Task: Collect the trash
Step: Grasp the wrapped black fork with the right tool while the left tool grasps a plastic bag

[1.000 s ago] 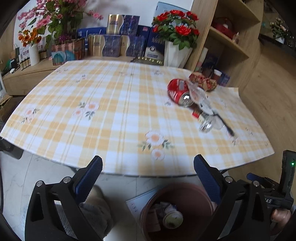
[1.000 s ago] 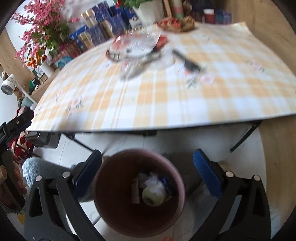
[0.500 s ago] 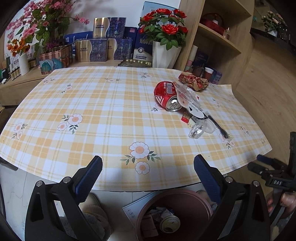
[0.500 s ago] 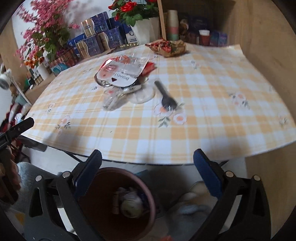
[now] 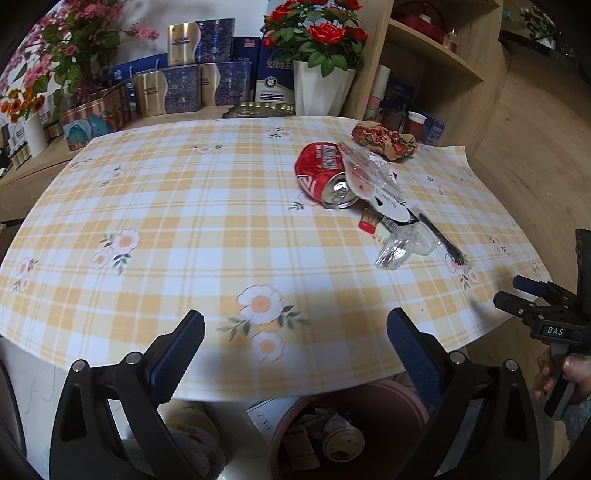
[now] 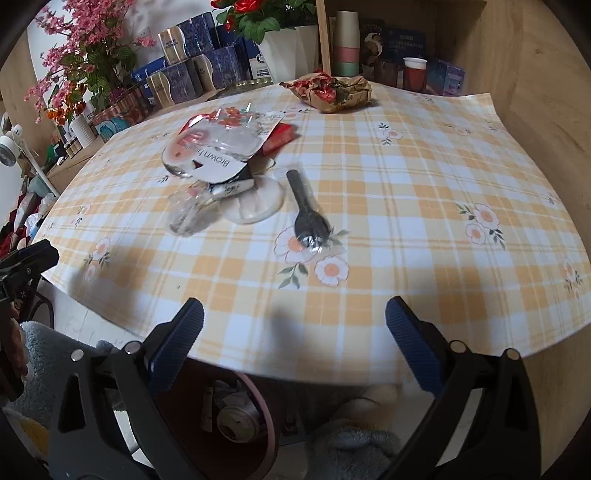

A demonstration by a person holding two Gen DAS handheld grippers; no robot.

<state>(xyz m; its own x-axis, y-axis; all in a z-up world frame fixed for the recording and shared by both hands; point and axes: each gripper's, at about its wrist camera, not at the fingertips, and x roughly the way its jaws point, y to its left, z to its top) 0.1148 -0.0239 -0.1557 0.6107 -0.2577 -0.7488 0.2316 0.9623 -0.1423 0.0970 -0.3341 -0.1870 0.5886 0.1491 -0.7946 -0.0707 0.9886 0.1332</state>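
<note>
The left gripper (image 5: 295,332) and right gripper (image 6: 294,325) both hang wide apart and empty above the table (image 5: 184,221) edge. A can (image 5: 325,177), wrapper (image 6: 221,151) and spoon (image 6: 306,210) lie together on it; the bin (image 5: 388,402) sits below.

Red roses (image 5: 317,29) in white vase (image 5: 321,88).
</note>
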